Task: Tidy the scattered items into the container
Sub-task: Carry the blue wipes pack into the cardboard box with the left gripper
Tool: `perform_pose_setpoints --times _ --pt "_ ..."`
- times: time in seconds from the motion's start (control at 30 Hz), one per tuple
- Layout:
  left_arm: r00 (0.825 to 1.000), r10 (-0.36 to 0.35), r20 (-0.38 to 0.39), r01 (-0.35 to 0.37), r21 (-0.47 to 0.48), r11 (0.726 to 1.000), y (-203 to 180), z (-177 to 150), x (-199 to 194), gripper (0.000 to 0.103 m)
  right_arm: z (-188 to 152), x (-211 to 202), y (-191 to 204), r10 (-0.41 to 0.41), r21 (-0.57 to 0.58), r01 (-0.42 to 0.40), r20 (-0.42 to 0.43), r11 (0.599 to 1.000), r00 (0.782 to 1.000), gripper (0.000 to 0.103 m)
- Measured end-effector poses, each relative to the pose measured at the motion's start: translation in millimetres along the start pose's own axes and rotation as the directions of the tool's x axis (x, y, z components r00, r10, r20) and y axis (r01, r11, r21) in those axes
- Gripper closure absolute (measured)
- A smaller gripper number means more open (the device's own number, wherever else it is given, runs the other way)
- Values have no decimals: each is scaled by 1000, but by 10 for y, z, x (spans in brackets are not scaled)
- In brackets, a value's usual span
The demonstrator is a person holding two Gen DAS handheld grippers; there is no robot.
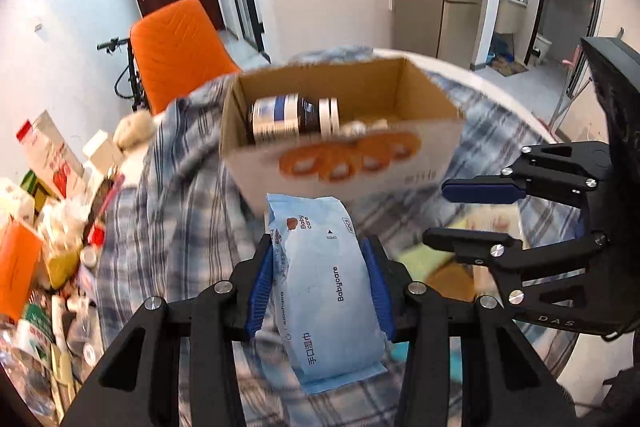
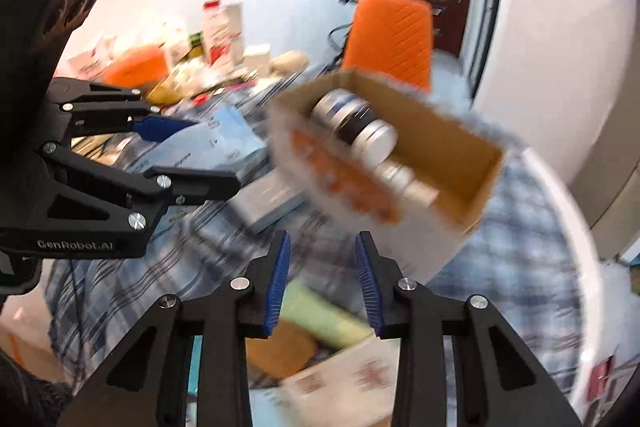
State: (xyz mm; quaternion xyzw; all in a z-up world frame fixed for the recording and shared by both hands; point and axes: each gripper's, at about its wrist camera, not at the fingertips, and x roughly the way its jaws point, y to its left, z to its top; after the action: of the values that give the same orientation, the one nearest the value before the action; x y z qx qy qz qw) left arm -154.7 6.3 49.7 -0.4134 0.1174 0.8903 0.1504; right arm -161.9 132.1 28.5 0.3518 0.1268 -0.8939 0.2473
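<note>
My left gripper (image 1: 318, 247) is shut on a light blue Babycare wet-wipes pack (image 1: 320, 279) and holds it just in front of an open cardboard box (image 1: 436, 143). The box holds a dark bottle with a white cap (image 1: 296, 117) lying on its side. My right gripper (image 2: 322, 247) is open and empty above the plaid cloth, near the box (image 2: 464, 151) and the bottle (image 2: 356, 125). The right gripper also shows in the left wrist view (image 1: 474, 215), and the left gripper with the wipes pack (image 2: 224, 143) shows in the right wrist view.
A plaid cloth (image 1: 176, 211) covers a round white table (image 2: 576, 227). A pile of cartons and packets (image 1: 48, 211) lies at the left. A yellow-green pack (image 2: 320, 311) and a printed box (image 2: 360, 383) lie under my right gripper. An orange chair (image 1: 176, 51) stands behind.
</note>
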Motion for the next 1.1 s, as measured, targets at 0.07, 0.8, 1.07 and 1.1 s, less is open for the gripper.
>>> perform_pose_setpoints --times 0.07,0.8,1.07,1.1 --pt "1000 -1 15 1 1 1000 -15 169 -5 57 143 -42 -93 -38 4 38 22 999 999 76" --pt "997 -82 2 82 -127 988 215 1188 797 57 598 580 -862 23 177 -8 -83 984 996 82" --pt "985 -172 -29 165 -168 972 152 1328 1161 57 569 734 -924 68 192 -49 -96 980 993 82" --pt "983 -180 -37 172 -169 971 136 1322 1198 57 561 746 -937 79 200 -58 -98 978 992 82"
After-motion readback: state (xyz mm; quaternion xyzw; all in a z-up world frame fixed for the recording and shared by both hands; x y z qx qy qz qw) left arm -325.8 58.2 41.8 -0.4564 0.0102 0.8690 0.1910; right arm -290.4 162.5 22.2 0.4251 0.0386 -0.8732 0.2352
